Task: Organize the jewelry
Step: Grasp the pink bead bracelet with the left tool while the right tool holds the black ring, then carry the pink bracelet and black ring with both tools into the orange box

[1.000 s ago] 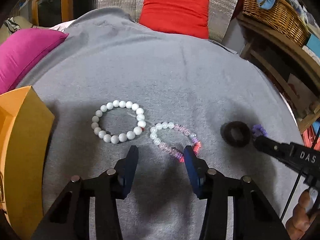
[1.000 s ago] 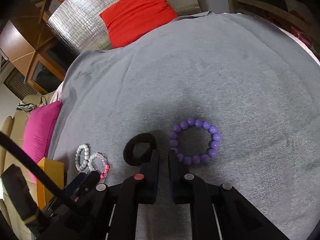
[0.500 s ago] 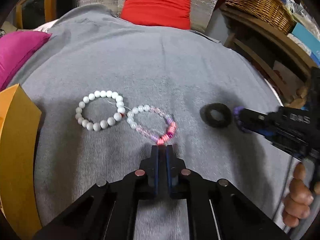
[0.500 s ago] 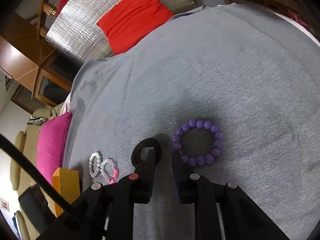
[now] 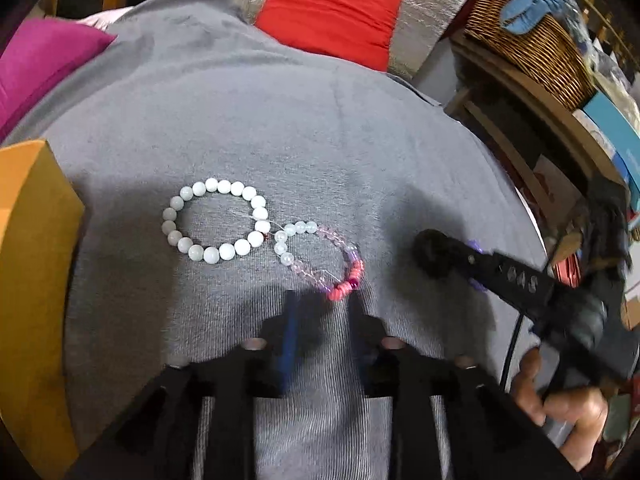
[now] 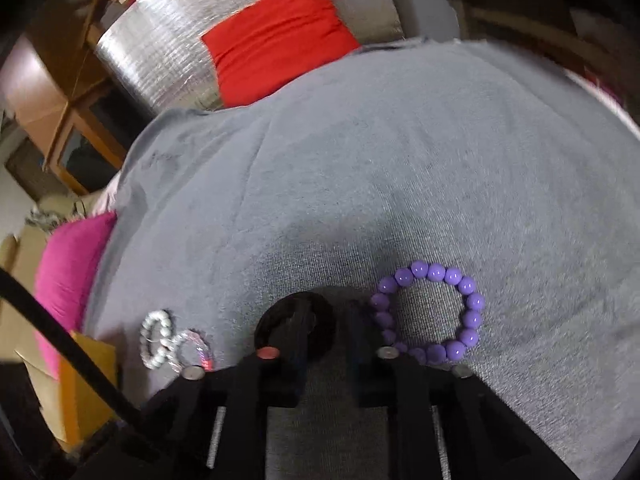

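On the grey cloth (image 5: 280, 120) lie a white bead bracelet (image 5: 212, 255) and, touching it, a clear-and-pink bracelet (image 5: 340, 290). My left gripper (image 5: 322, 312) sits just short of that bracelet's red end. Its jaws are opening and nothing is between them. To the right lies a black ring (image 6: 272, 320) beside a purple bead bracelet (image 6: 436, 271). My right gripper (image 6: 330, 312) has one finger over the ring's hole and the other outside it. It is shut on the ring's right rim. In the left wrist view the ring (image 5: 426, 250) shows at that gripper's tip.
An orange box (image 5: 32, 260) stands at the cloth's left edge. Red cushion (image 5: 332, 20) and magenta cushion (image 5: 44, 60) lie at the back. A wicker basket (image 5: 532, 40) sits on a wooden shelf to the right. A hand (image 5: 560, 412) holds the right gripper.
The left jaws went from wide to shut in front of the pink bracelet, and now stand parted again. The right gripper shifted left from between ring and purple bracelet onto the black ring.
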`<action>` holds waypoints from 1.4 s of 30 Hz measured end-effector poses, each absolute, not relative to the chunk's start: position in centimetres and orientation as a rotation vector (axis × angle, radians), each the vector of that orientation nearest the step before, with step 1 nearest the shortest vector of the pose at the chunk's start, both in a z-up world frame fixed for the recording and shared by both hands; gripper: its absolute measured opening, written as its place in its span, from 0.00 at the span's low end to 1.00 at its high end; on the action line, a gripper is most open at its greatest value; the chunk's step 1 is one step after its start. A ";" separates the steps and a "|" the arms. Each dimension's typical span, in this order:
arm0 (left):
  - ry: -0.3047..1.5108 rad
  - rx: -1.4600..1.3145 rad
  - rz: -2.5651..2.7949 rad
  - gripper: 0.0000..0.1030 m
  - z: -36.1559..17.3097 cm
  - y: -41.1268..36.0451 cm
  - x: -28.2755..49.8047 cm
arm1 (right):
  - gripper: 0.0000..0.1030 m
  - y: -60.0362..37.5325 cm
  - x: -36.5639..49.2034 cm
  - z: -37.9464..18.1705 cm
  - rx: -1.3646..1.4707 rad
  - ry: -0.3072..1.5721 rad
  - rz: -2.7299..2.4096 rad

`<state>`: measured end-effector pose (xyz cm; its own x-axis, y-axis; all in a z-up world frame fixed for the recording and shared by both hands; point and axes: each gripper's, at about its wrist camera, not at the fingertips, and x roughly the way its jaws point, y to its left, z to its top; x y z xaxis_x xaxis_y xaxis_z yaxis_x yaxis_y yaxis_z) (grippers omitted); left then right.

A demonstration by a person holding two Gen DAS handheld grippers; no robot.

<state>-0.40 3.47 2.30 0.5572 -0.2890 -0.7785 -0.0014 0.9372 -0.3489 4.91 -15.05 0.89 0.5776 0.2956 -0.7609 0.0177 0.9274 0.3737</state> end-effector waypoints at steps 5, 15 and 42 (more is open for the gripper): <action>0.954 -0.419 -0.144 0.34 1.8 4.1 1.1 | 0.10 -14.8 4.3 0.9 0.316 0.944 0.179; 0.918 -0.327 -0.114 0.08 1.4 1.7 1.4 | 0.10 -16.4 3.1 0.7 0.326 0.964 0.204; 0.925 -0.150 -0.217 0.07 4.6 2.7 -5.3 | 0.10 -19.3 2.1 2.8 0.492 0.941 0.315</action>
<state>-5.34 2.69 4.58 0.5824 -0.2494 -0.7737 0.1207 0.9678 -0.2210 2.06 -19.31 2.82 0.5560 0.4631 -0.6902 -0.0455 0.8461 0.5310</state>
